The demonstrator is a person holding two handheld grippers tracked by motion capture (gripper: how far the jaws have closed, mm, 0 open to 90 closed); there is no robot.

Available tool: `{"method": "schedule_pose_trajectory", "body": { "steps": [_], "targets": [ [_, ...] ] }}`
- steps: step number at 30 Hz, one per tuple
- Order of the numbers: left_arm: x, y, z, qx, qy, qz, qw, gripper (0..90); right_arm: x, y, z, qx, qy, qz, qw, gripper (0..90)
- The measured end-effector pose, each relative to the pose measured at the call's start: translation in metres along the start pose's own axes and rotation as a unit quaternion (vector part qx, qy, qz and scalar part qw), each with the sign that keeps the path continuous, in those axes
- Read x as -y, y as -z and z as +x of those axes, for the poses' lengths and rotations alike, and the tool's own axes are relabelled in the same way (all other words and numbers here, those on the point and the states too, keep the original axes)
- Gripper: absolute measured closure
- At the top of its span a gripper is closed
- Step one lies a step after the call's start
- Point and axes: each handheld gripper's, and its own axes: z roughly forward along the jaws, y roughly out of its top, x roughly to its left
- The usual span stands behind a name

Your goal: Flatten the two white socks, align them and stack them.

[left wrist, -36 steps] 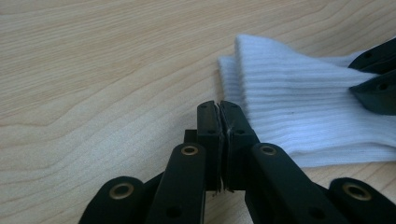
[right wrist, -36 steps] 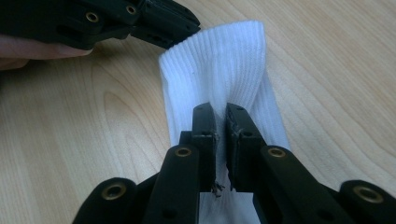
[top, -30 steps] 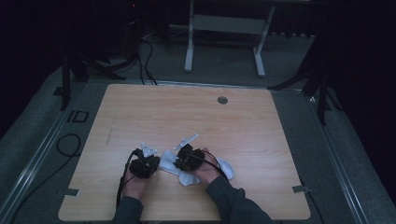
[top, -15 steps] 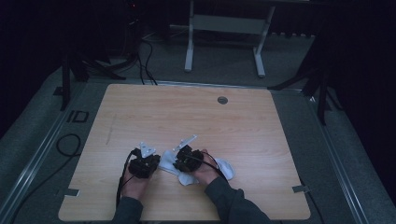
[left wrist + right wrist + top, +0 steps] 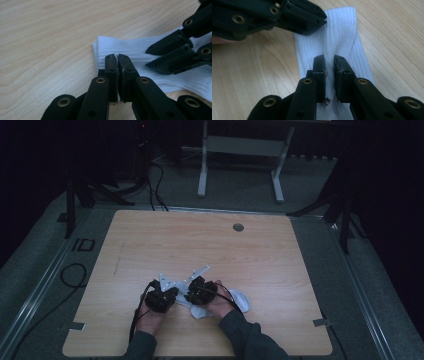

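Left gripper (image 5: 161, 296) fingers clenched on a white sock (image 5: 337, 37); right gripper (image 5: 200, 292) pinches its ribbing, near edge of the bare wooden desk (image 5: 200, 240).

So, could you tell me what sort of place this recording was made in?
Probably a lab or recording studio: a bare wooden table on grey carpet, metal stand legs behind it, loose cables on the floor, and dark surroundings.

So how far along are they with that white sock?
Early, it seems. The white ribbed sock lies flat on the wooden table. In hand: the left gripper is shut at its edge, and the right gripper pinches a raised fold. Any folding or pairing looks left to do.
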Motion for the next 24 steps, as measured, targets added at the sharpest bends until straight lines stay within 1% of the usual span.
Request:
{"method": "schedule_pose_trajectory", "body": {
  "steps": [3,9,11,12,13,14,15,17,18,23,24],
  "targets": [
    [0.000,-0.002,0.000,0.002,0.004,0.003,1.0000,86.5,0.000,0.000,0.000,0.001,0.002,-0.001,1.0000,80.0],
    [0.000,-0.003,0.000,0.001,0.000,0.008,1.0000,87.6,0.000,0.000,0.000,0.000,0.001,-0.001,1.0000,78.9],
    [0.000,-0.003,-0.001,-0.002,-0.003,0.008,1.0000,87.9,0.000,0.000,0.001,0.000,0.003,-0.002,1.0000,77.3],
    [0.000,-0.003,-0.002,-0.004,-0.004,0.008,1.0000,87.9,0.001,0.000,0.002,-0.002,0.009,-0.006,0.9999,75.8],
    [0.000,-0.003,-0.003,-0.006,-0.007,0.008,0.9999,88.0,0.002,0.001,0.002,-0.004,0.012,-0.010,0.9999,71.9],
    [0.000,-0.003,-0.003,-0.006,-0.007,0.008,0.9999,88.0,0.002,0.001,0.002,-0.004,0.012,-0.010,0.9999,71.9],
    [0.000,-0.003,-0.003,-0.006,-0.007,0.009,0.9999,88.1,0.002,0.003,0.003,-0.005,0.014,-0.011,0.9998,69.6],
    [0.000,-0.003,-0.003,-0.006,-0.008,0.009,0.9999,88.1,0.002,0.005,0.005,-0.004,0.017,-0.013,0.9998,68.3],
    [0.001,-0.003,-0.003,-0.006,-0.006,0.008,0.9999,88.1,0.002,0.007,0.006,-0.004,0.022,-0.014,0.9996,67.4],
    [0.001,-0.003,-0.003,-0.007,-0.008,0.008,0.9999,88.1,0.005,0.021,0.009,0.001,0.032,-0.024,0.9992,65.6],
    [0.001,-0.003,-0.003,-0.007,-0.008,0.007,0.9999,88.1,0.005,0.025,0.010,0.002,0.030,-0.027,0.9992,65.0]
  ]
}}
